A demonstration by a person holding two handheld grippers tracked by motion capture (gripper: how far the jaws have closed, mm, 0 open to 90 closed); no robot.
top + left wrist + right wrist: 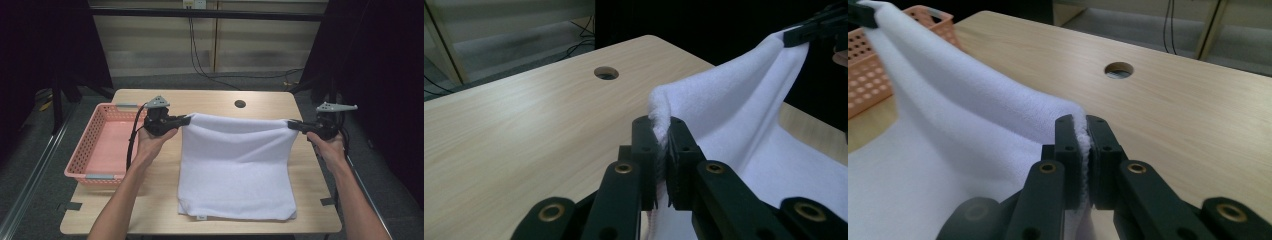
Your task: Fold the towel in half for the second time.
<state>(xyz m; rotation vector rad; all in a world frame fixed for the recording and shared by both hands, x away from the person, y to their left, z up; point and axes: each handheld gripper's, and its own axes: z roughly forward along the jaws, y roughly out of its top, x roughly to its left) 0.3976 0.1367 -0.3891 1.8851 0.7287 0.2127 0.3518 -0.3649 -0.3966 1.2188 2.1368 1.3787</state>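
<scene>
A white towel [235,170] lies on the wooden table [150,200], its far edge lifted off the surface and stretched between both grippers. My left gripper [186,120] is shut on the towel's far left corner [660,117]. My right gripper [292,124] is shut on the far right corner [1082,131]. The near part of the towel rests flat by the table's front edge. In the left gripper view the other gripper [811,32] holds the towel's opposite corner at top right.
A pink plastic basket [102,145] stands empty at the table's left side, also seen as the basket [878,65] behind the towel. A round cable hole [240,104] sits in the table's far middle. Black curtains and cables lie beyond the table.
</scene>
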